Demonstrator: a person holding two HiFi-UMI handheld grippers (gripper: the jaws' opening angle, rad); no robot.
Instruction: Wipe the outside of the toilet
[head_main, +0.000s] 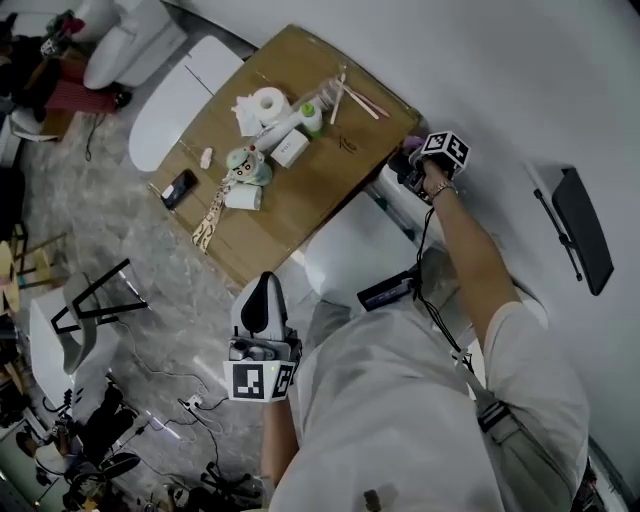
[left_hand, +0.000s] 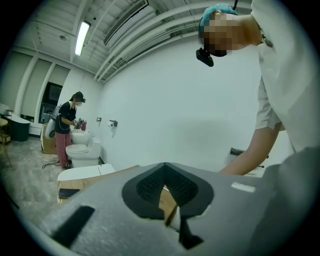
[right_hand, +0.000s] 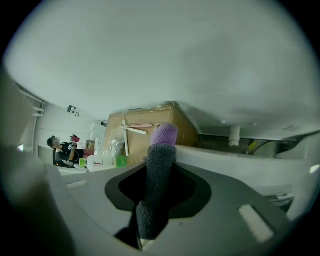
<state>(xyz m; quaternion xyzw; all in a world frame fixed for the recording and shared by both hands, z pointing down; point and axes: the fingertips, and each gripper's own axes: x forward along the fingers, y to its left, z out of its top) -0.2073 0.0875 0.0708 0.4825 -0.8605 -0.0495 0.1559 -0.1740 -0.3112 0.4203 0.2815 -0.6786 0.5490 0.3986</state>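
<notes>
Two grippers show in the head view: the right gripper (head_main: 422, 165) is up by the wall above the white toilet (head_main: 345, 250), and the left gripper (head_main: 262, 300) is low, apart from it. In the left gripper view, the jaws are pressed together with nothing between them. In the right gripper view, the jaws pinch a grey-and-purple cloth (right_hand: 159, 160) close to the toilet's edge.

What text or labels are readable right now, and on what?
"jf", red, roughly: white bottle.
Scribble on cardboard box: unreadable.
Small white carton: too small to read.
Marker cubes: square patterns only, no words.
Grey-purple cloth: none.
</notes>
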